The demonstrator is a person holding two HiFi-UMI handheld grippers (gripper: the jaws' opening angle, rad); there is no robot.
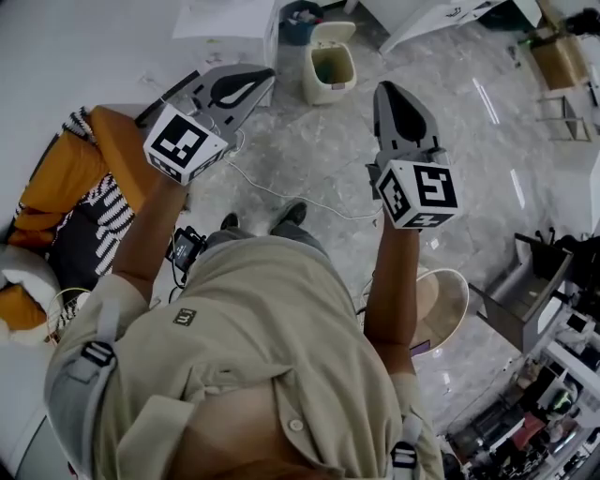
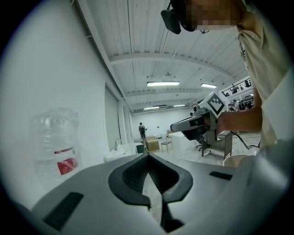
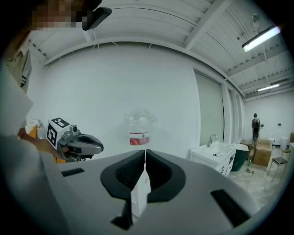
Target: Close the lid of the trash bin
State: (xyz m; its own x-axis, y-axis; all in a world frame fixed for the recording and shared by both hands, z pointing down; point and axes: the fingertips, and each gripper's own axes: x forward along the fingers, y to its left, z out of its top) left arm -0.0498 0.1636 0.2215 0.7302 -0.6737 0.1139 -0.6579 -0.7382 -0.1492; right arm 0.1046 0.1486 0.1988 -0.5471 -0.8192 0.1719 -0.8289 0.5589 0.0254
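Both jaw pairs are pressed together and grip nothing as a person holds the left gripper (image 1: 263,75) and right gripper (image 1: 386,89) out over the marble floor (image 1: 309,159). The trash bin (image 1: 330,67) (lid (image 1: 335,33) tipped open) stands ahead near the floor's far edge, just beside a white cabinet (image 1: 234,23).

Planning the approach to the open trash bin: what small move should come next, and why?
Probably step toward the trash bin and bring the right gripper down toward its raised lid. The bin stands open well ahead; that gripper and the left gripper, both shut, are short of it.
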